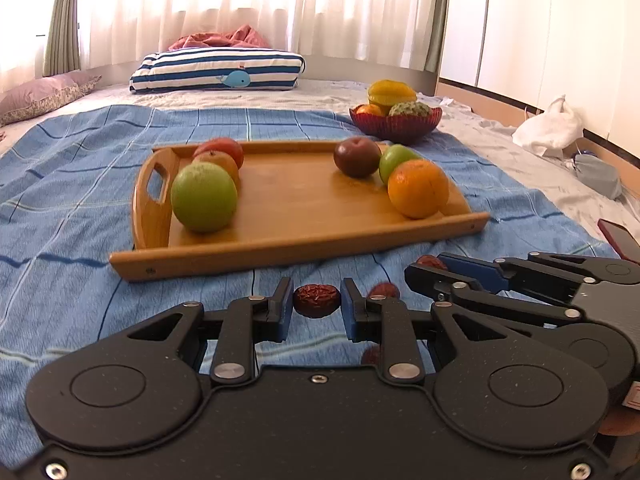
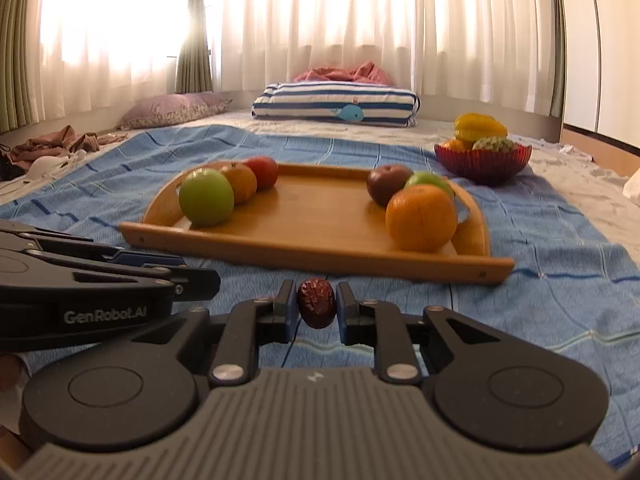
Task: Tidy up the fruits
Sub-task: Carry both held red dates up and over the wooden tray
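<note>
Right claw point(image 2: 317, 306) tight on a red date point(image 2: 316, 302), wooden tray point(image 2: 312, 254) of fruit just beyond on the blue blanket point(image 2: 560, 280).

Both tilt down, side by side: left hand-held gripper point(image 1: 317, 307) and right hand-held gripper point(image 2: 316, 307) each pinch 1 fruit.

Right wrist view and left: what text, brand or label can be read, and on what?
"GenRobot.AI": white letters on the side of the left gripper, right wrist view.
No other words show; the pillow bears only a whale picture, and the left wrist view has no text.
</note>
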`<state>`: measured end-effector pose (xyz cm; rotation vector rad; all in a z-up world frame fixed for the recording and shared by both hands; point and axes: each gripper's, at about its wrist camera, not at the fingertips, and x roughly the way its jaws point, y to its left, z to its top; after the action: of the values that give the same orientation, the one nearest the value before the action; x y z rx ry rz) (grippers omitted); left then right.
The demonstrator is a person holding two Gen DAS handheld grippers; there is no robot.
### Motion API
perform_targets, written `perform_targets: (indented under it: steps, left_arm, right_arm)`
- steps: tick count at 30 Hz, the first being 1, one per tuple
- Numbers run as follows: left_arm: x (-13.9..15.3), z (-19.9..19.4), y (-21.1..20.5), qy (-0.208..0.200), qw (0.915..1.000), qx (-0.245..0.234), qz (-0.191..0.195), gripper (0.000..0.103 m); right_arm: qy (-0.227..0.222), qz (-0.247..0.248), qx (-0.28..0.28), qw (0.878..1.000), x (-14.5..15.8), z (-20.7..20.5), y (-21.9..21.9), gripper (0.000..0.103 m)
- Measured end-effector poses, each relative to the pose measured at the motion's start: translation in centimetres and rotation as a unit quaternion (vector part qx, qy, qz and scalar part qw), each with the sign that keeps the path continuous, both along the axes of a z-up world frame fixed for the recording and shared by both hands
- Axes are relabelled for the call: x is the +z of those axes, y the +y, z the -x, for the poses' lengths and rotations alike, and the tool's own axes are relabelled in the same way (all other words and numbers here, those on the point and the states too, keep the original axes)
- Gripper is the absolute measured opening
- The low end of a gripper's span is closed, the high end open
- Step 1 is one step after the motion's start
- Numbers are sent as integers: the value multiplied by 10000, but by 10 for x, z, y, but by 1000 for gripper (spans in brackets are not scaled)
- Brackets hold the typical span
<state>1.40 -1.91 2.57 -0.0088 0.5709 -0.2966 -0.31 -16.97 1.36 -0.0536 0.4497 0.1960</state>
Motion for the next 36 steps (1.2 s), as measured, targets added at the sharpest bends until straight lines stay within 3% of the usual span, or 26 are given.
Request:
perform_targets:
  steps: [12,20,36]
  left_arm:
    - [20,-37,-2,-201,9998,27,44,24]
    - [17,-69,-4,-57,9999,120,58,24]
    - [1,-53,7,-52,9998,100,-148,24]
  right_arm:
    - [-90,-62,-29,9999,16,-25,-5,25]
    - [23,-151,-137,9998,15,-50,-9,25]
    - [483,19,222,9986,-5,-39,-1,33]
